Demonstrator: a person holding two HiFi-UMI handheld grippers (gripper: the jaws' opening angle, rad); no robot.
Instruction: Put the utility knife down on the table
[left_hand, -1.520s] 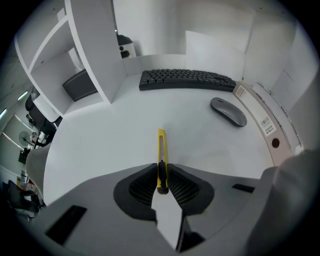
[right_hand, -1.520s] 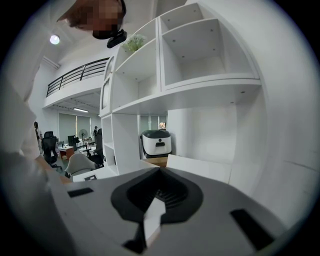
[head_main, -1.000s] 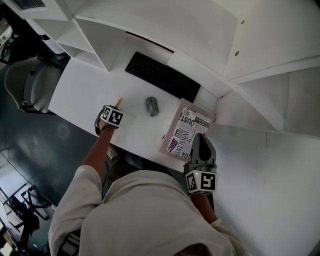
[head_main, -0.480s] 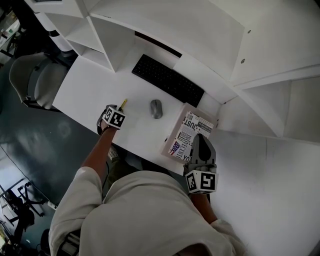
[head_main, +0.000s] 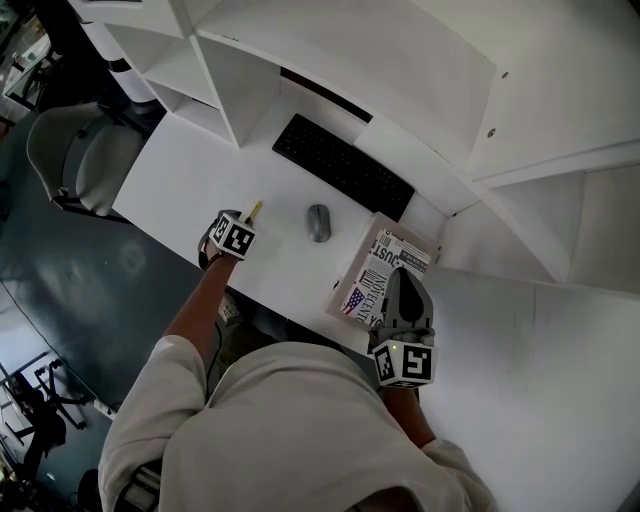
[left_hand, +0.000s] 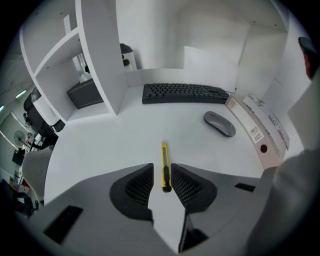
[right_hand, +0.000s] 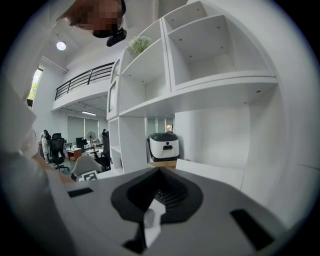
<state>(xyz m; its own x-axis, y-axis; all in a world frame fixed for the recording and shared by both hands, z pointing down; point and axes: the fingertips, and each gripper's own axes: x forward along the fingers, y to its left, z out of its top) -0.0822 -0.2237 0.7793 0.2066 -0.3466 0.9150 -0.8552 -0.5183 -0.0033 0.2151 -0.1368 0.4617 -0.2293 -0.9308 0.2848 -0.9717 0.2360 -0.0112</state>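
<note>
We find the knife (left_hand: 163, 159) lying on the bench (left_hand: 100, 145) between the spread left claw (left_hand: 161, 174). We judge the set-down done; lift clear next.

Only "JUST" is legible, on the book (head_main: 372, 268) cover

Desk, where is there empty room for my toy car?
The biggest bare patch of desk lies between the white shelf wall and the yellow knife. A smaller strip runs between the knife and the mouse. By the keyboard and book it is crowded.
</note>
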